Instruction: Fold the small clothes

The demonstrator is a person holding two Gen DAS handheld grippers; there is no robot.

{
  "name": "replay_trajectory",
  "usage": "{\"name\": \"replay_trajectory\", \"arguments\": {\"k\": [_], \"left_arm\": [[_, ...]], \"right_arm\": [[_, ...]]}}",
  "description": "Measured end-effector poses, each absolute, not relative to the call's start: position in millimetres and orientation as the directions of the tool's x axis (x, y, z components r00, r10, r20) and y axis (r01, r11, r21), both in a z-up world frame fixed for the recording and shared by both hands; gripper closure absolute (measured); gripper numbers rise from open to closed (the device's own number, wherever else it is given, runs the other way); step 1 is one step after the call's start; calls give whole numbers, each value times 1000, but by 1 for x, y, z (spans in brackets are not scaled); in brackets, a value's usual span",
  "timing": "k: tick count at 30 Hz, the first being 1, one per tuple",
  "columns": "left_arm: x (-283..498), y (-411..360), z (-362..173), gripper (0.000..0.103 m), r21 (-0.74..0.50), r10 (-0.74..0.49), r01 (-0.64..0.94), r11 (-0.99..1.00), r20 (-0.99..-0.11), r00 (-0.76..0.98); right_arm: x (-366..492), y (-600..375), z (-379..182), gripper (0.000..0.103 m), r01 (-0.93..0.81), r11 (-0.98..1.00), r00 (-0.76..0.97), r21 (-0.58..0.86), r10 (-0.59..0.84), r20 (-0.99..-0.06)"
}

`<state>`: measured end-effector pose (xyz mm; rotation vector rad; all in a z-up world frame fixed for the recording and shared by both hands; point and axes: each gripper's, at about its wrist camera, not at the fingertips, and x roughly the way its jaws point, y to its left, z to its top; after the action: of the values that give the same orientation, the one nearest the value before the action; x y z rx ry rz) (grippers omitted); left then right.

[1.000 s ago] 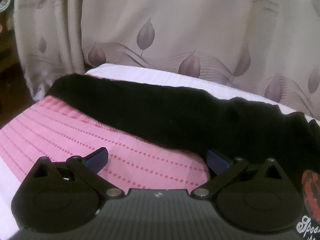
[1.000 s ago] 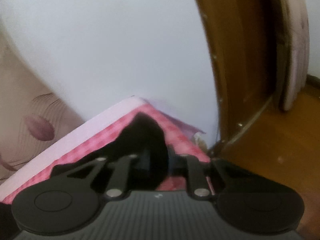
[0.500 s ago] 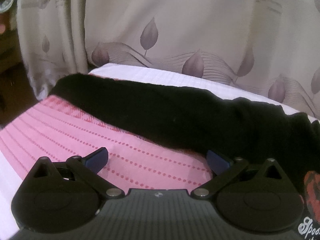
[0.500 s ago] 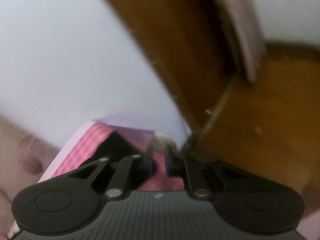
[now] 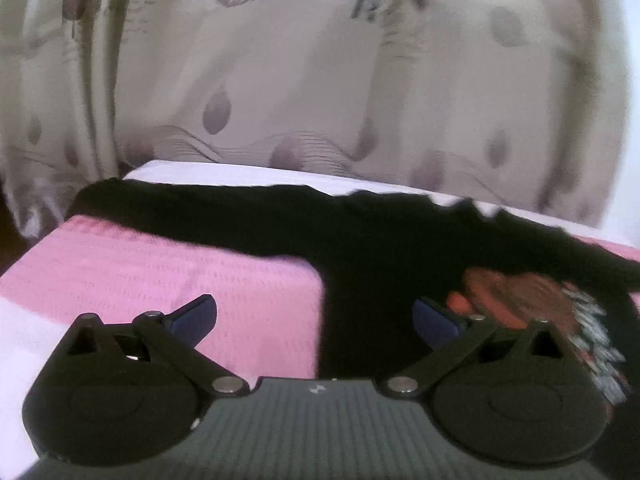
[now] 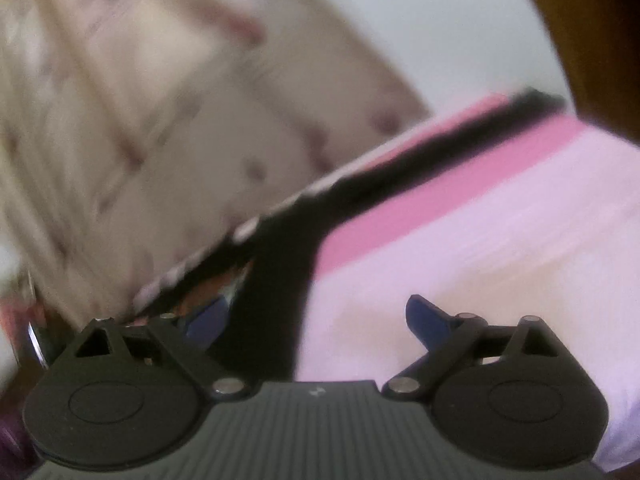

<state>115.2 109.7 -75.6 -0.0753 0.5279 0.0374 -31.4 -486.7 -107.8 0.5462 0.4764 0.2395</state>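
A black long-sleeved shirt [image 5: 360,248] lies flat on the pink and pale striped bed cover [image 5: 160,272]. One sleeve reaches far left, and a red print with white lettering [image 5: 528,304] shows at the right. My left gripper [image 5: 314,318] hovers open over the shirt's side edge with nothing between its pads. In the blurred right wrist view the shirt [image 6: 280,280] runs from the near left, its other sleeve stretching to the far corner. My right gripper [image 6: 318,316] is opening wide above the cloth; its pads press on nothing.
A beige leaf-print curtain [image 5: 300,80] hangs right behind the bed and also fills the left of the right wrist view as the curtain [image 6: 120,120]. A brown wooden door frame [image 6: 592,40] stands past the bed's far corner. Pale cover [image 6: 500,272] spreads to the right.
My right gripper was shut on the sleeve tip at the bed corner; it has let go, opened wide and swung away to the left. My left gripper moved right, bringing the print into view.
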Motion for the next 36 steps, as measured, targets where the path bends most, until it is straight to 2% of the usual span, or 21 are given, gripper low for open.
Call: {"name": "replay_trajectory", "arguments": {"k": [4, 7, 10, 14, 16, 18, 22, 27, 34, 36], "left_arm": [[73, 115, -72, 0, -122, -9, -57, 991, -486, 874], [64, 121, -74, 0, -161, -3, -88, 983, -493, 870], [61, 120, -82, 0, -105, 58, -128, 986, -503, 862], [67, 119, -95, 0, -23, 125, -164, 986, -546, 828], [70, 122, -100, 0, -12, 133, -171, 985, -576, 806], [73, 128, -98, 0, -54, 102, -169, 984, -609, 786], [81, 130, -74, 0, -129, 102, -206, 970, -554, 826], [118, 114, -62, 0, -111, 146, -228, 967, -492, 859], [165, 92, -96, 0, -89, 140, -222, 971, -543, 828], [168, 90, -106, 0, -92, 132, -217, 972, -554, 822]], "right_arm": [[-42, -475, -97, 7, -128, 829, 885, 545, 344, -315], [-15, -516, -97, 7, -35, 762, 915, 647, 285, -286], [20, -573, -116, 7, 79, 583, 945, 808, 213, -247], [67, -638, -135, 6, 204, 440, 964, 874, 67, -259], [94, -660, -141, 6, 259, 421, 956, 869, 13, -292], [124, -680, -148, 6, 326, 405, 938, 854, -25, -346], [168, -708, -161, 8, 403, 418, 908, 814, -71, -413], [206, -722, -165, 8, 391, 464, 911, 795, -72, -406], [230, -723, -168, 8, 389, 496, 915, 777, -113, -386], [236, -719, -167, 8, 407, 542, 901, 735, -109, -419]]}}
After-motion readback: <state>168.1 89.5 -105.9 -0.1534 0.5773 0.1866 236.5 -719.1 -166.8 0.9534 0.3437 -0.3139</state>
